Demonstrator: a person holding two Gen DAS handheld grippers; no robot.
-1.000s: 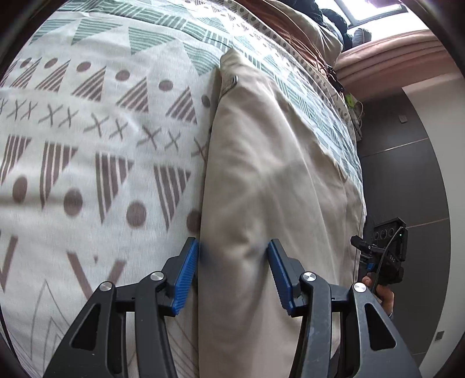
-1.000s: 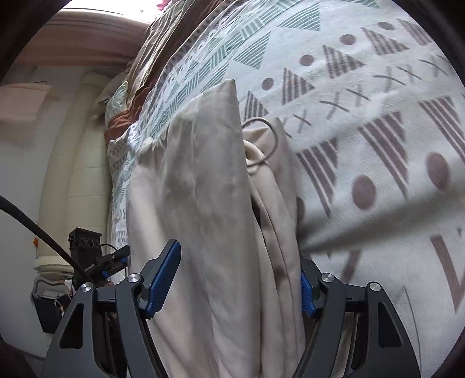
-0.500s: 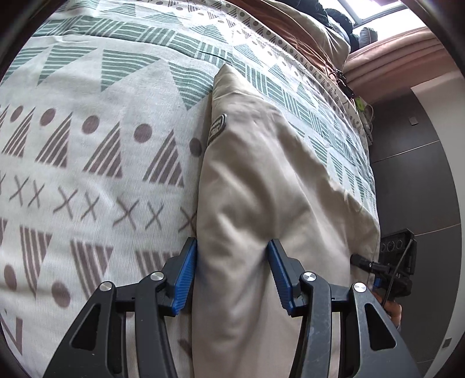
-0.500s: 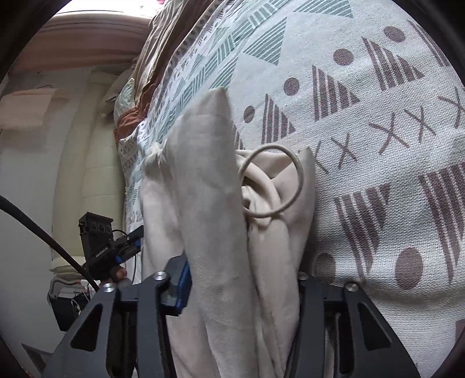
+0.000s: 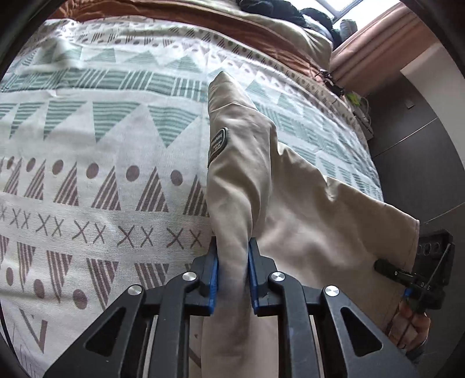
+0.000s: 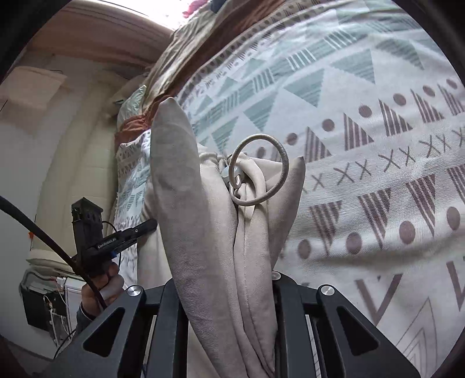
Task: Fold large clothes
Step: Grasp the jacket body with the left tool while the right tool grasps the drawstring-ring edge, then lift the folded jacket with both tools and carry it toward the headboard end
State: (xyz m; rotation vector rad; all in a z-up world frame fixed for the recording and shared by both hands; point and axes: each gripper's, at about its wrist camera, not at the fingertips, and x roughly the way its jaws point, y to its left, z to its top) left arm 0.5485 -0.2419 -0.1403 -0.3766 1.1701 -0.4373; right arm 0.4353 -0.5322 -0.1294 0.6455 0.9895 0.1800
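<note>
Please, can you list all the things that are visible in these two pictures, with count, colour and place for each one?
beige garment: one, beige, lying on the bed, its near edge pinched by both grippers.
drawstring loop: one, beige, on the bunched fabric in the right wrist view.
oval patch: one, dark, on the garment's left edge.
patterned bedspread: one, white with green and brown shapes, under the garment.
brown blanket: one, brown, at the far end of the bed.
left gripper: one, black with blue pads, jaws have just closed on the garment.
right gripper: one, black, jaws have just closed on bunched fabric.
</note>
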